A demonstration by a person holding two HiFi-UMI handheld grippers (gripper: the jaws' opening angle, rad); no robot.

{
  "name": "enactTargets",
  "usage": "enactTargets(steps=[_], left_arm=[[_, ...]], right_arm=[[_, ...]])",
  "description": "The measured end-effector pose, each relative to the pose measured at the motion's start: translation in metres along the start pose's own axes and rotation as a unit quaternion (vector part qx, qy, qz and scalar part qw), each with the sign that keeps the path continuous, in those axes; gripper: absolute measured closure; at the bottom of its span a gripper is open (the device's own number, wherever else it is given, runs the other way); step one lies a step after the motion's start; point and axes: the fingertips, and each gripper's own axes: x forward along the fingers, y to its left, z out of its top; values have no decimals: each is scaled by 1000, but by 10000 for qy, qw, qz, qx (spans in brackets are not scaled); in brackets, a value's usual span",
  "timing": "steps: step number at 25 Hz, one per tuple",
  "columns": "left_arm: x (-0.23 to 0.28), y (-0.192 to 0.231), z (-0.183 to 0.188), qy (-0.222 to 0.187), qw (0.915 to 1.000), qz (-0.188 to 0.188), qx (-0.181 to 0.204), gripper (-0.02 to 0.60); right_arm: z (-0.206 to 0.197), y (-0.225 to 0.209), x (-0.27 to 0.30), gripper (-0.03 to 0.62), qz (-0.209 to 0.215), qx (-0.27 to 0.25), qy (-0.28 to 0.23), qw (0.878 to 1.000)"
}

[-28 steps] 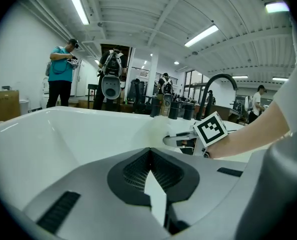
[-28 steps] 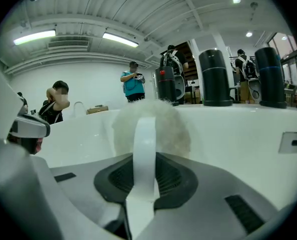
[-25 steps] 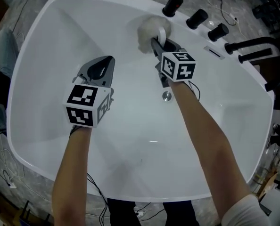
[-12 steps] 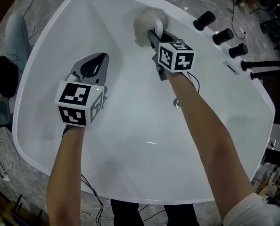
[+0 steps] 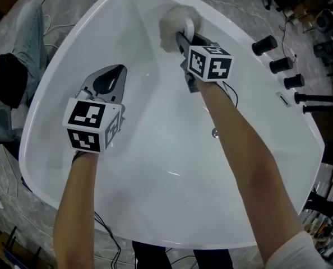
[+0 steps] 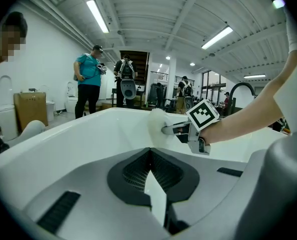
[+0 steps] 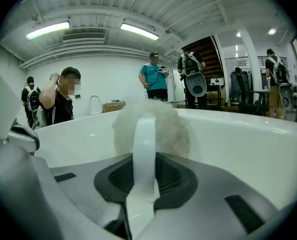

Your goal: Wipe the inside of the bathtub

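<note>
In the bathtub (image 5: 155, 212), right gripper (image 5: 183, 38) fingers clamp a fluffy pad (image 5: 172, 24) at its far wall; left gripper (image 5: 113, 77) closed, empty; wiping looks unfinished.

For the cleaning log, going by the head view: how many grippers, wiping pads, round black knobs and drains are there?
Grippers: 2, the left gripper and the right gripper
Wiping pad: 1
Round black knobs: 3
Drain: 1
Total: 7
</note>
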Motion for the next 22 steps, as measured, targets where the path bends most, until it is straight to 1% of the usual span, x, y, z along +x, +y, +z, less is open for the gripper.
enactTargets(steps=[5,9,16,22], left_arm=[[-4,20,-7,25,10000,44,9,577],[-6,32,-10,-34,10000,75,-40,577],[-14,31,-21,-71,9998,-12,-165,577],[-16,30,-31,-56,9999,-40,-115,577]], right_arm=[[4,17,25,503,89,-103,-6,9999],[7,30,42,503,146,-109,-49,9998],[3,47,63,503,148,-238,14,9996],[-9,49,71,504,143,-296,53,9994]])
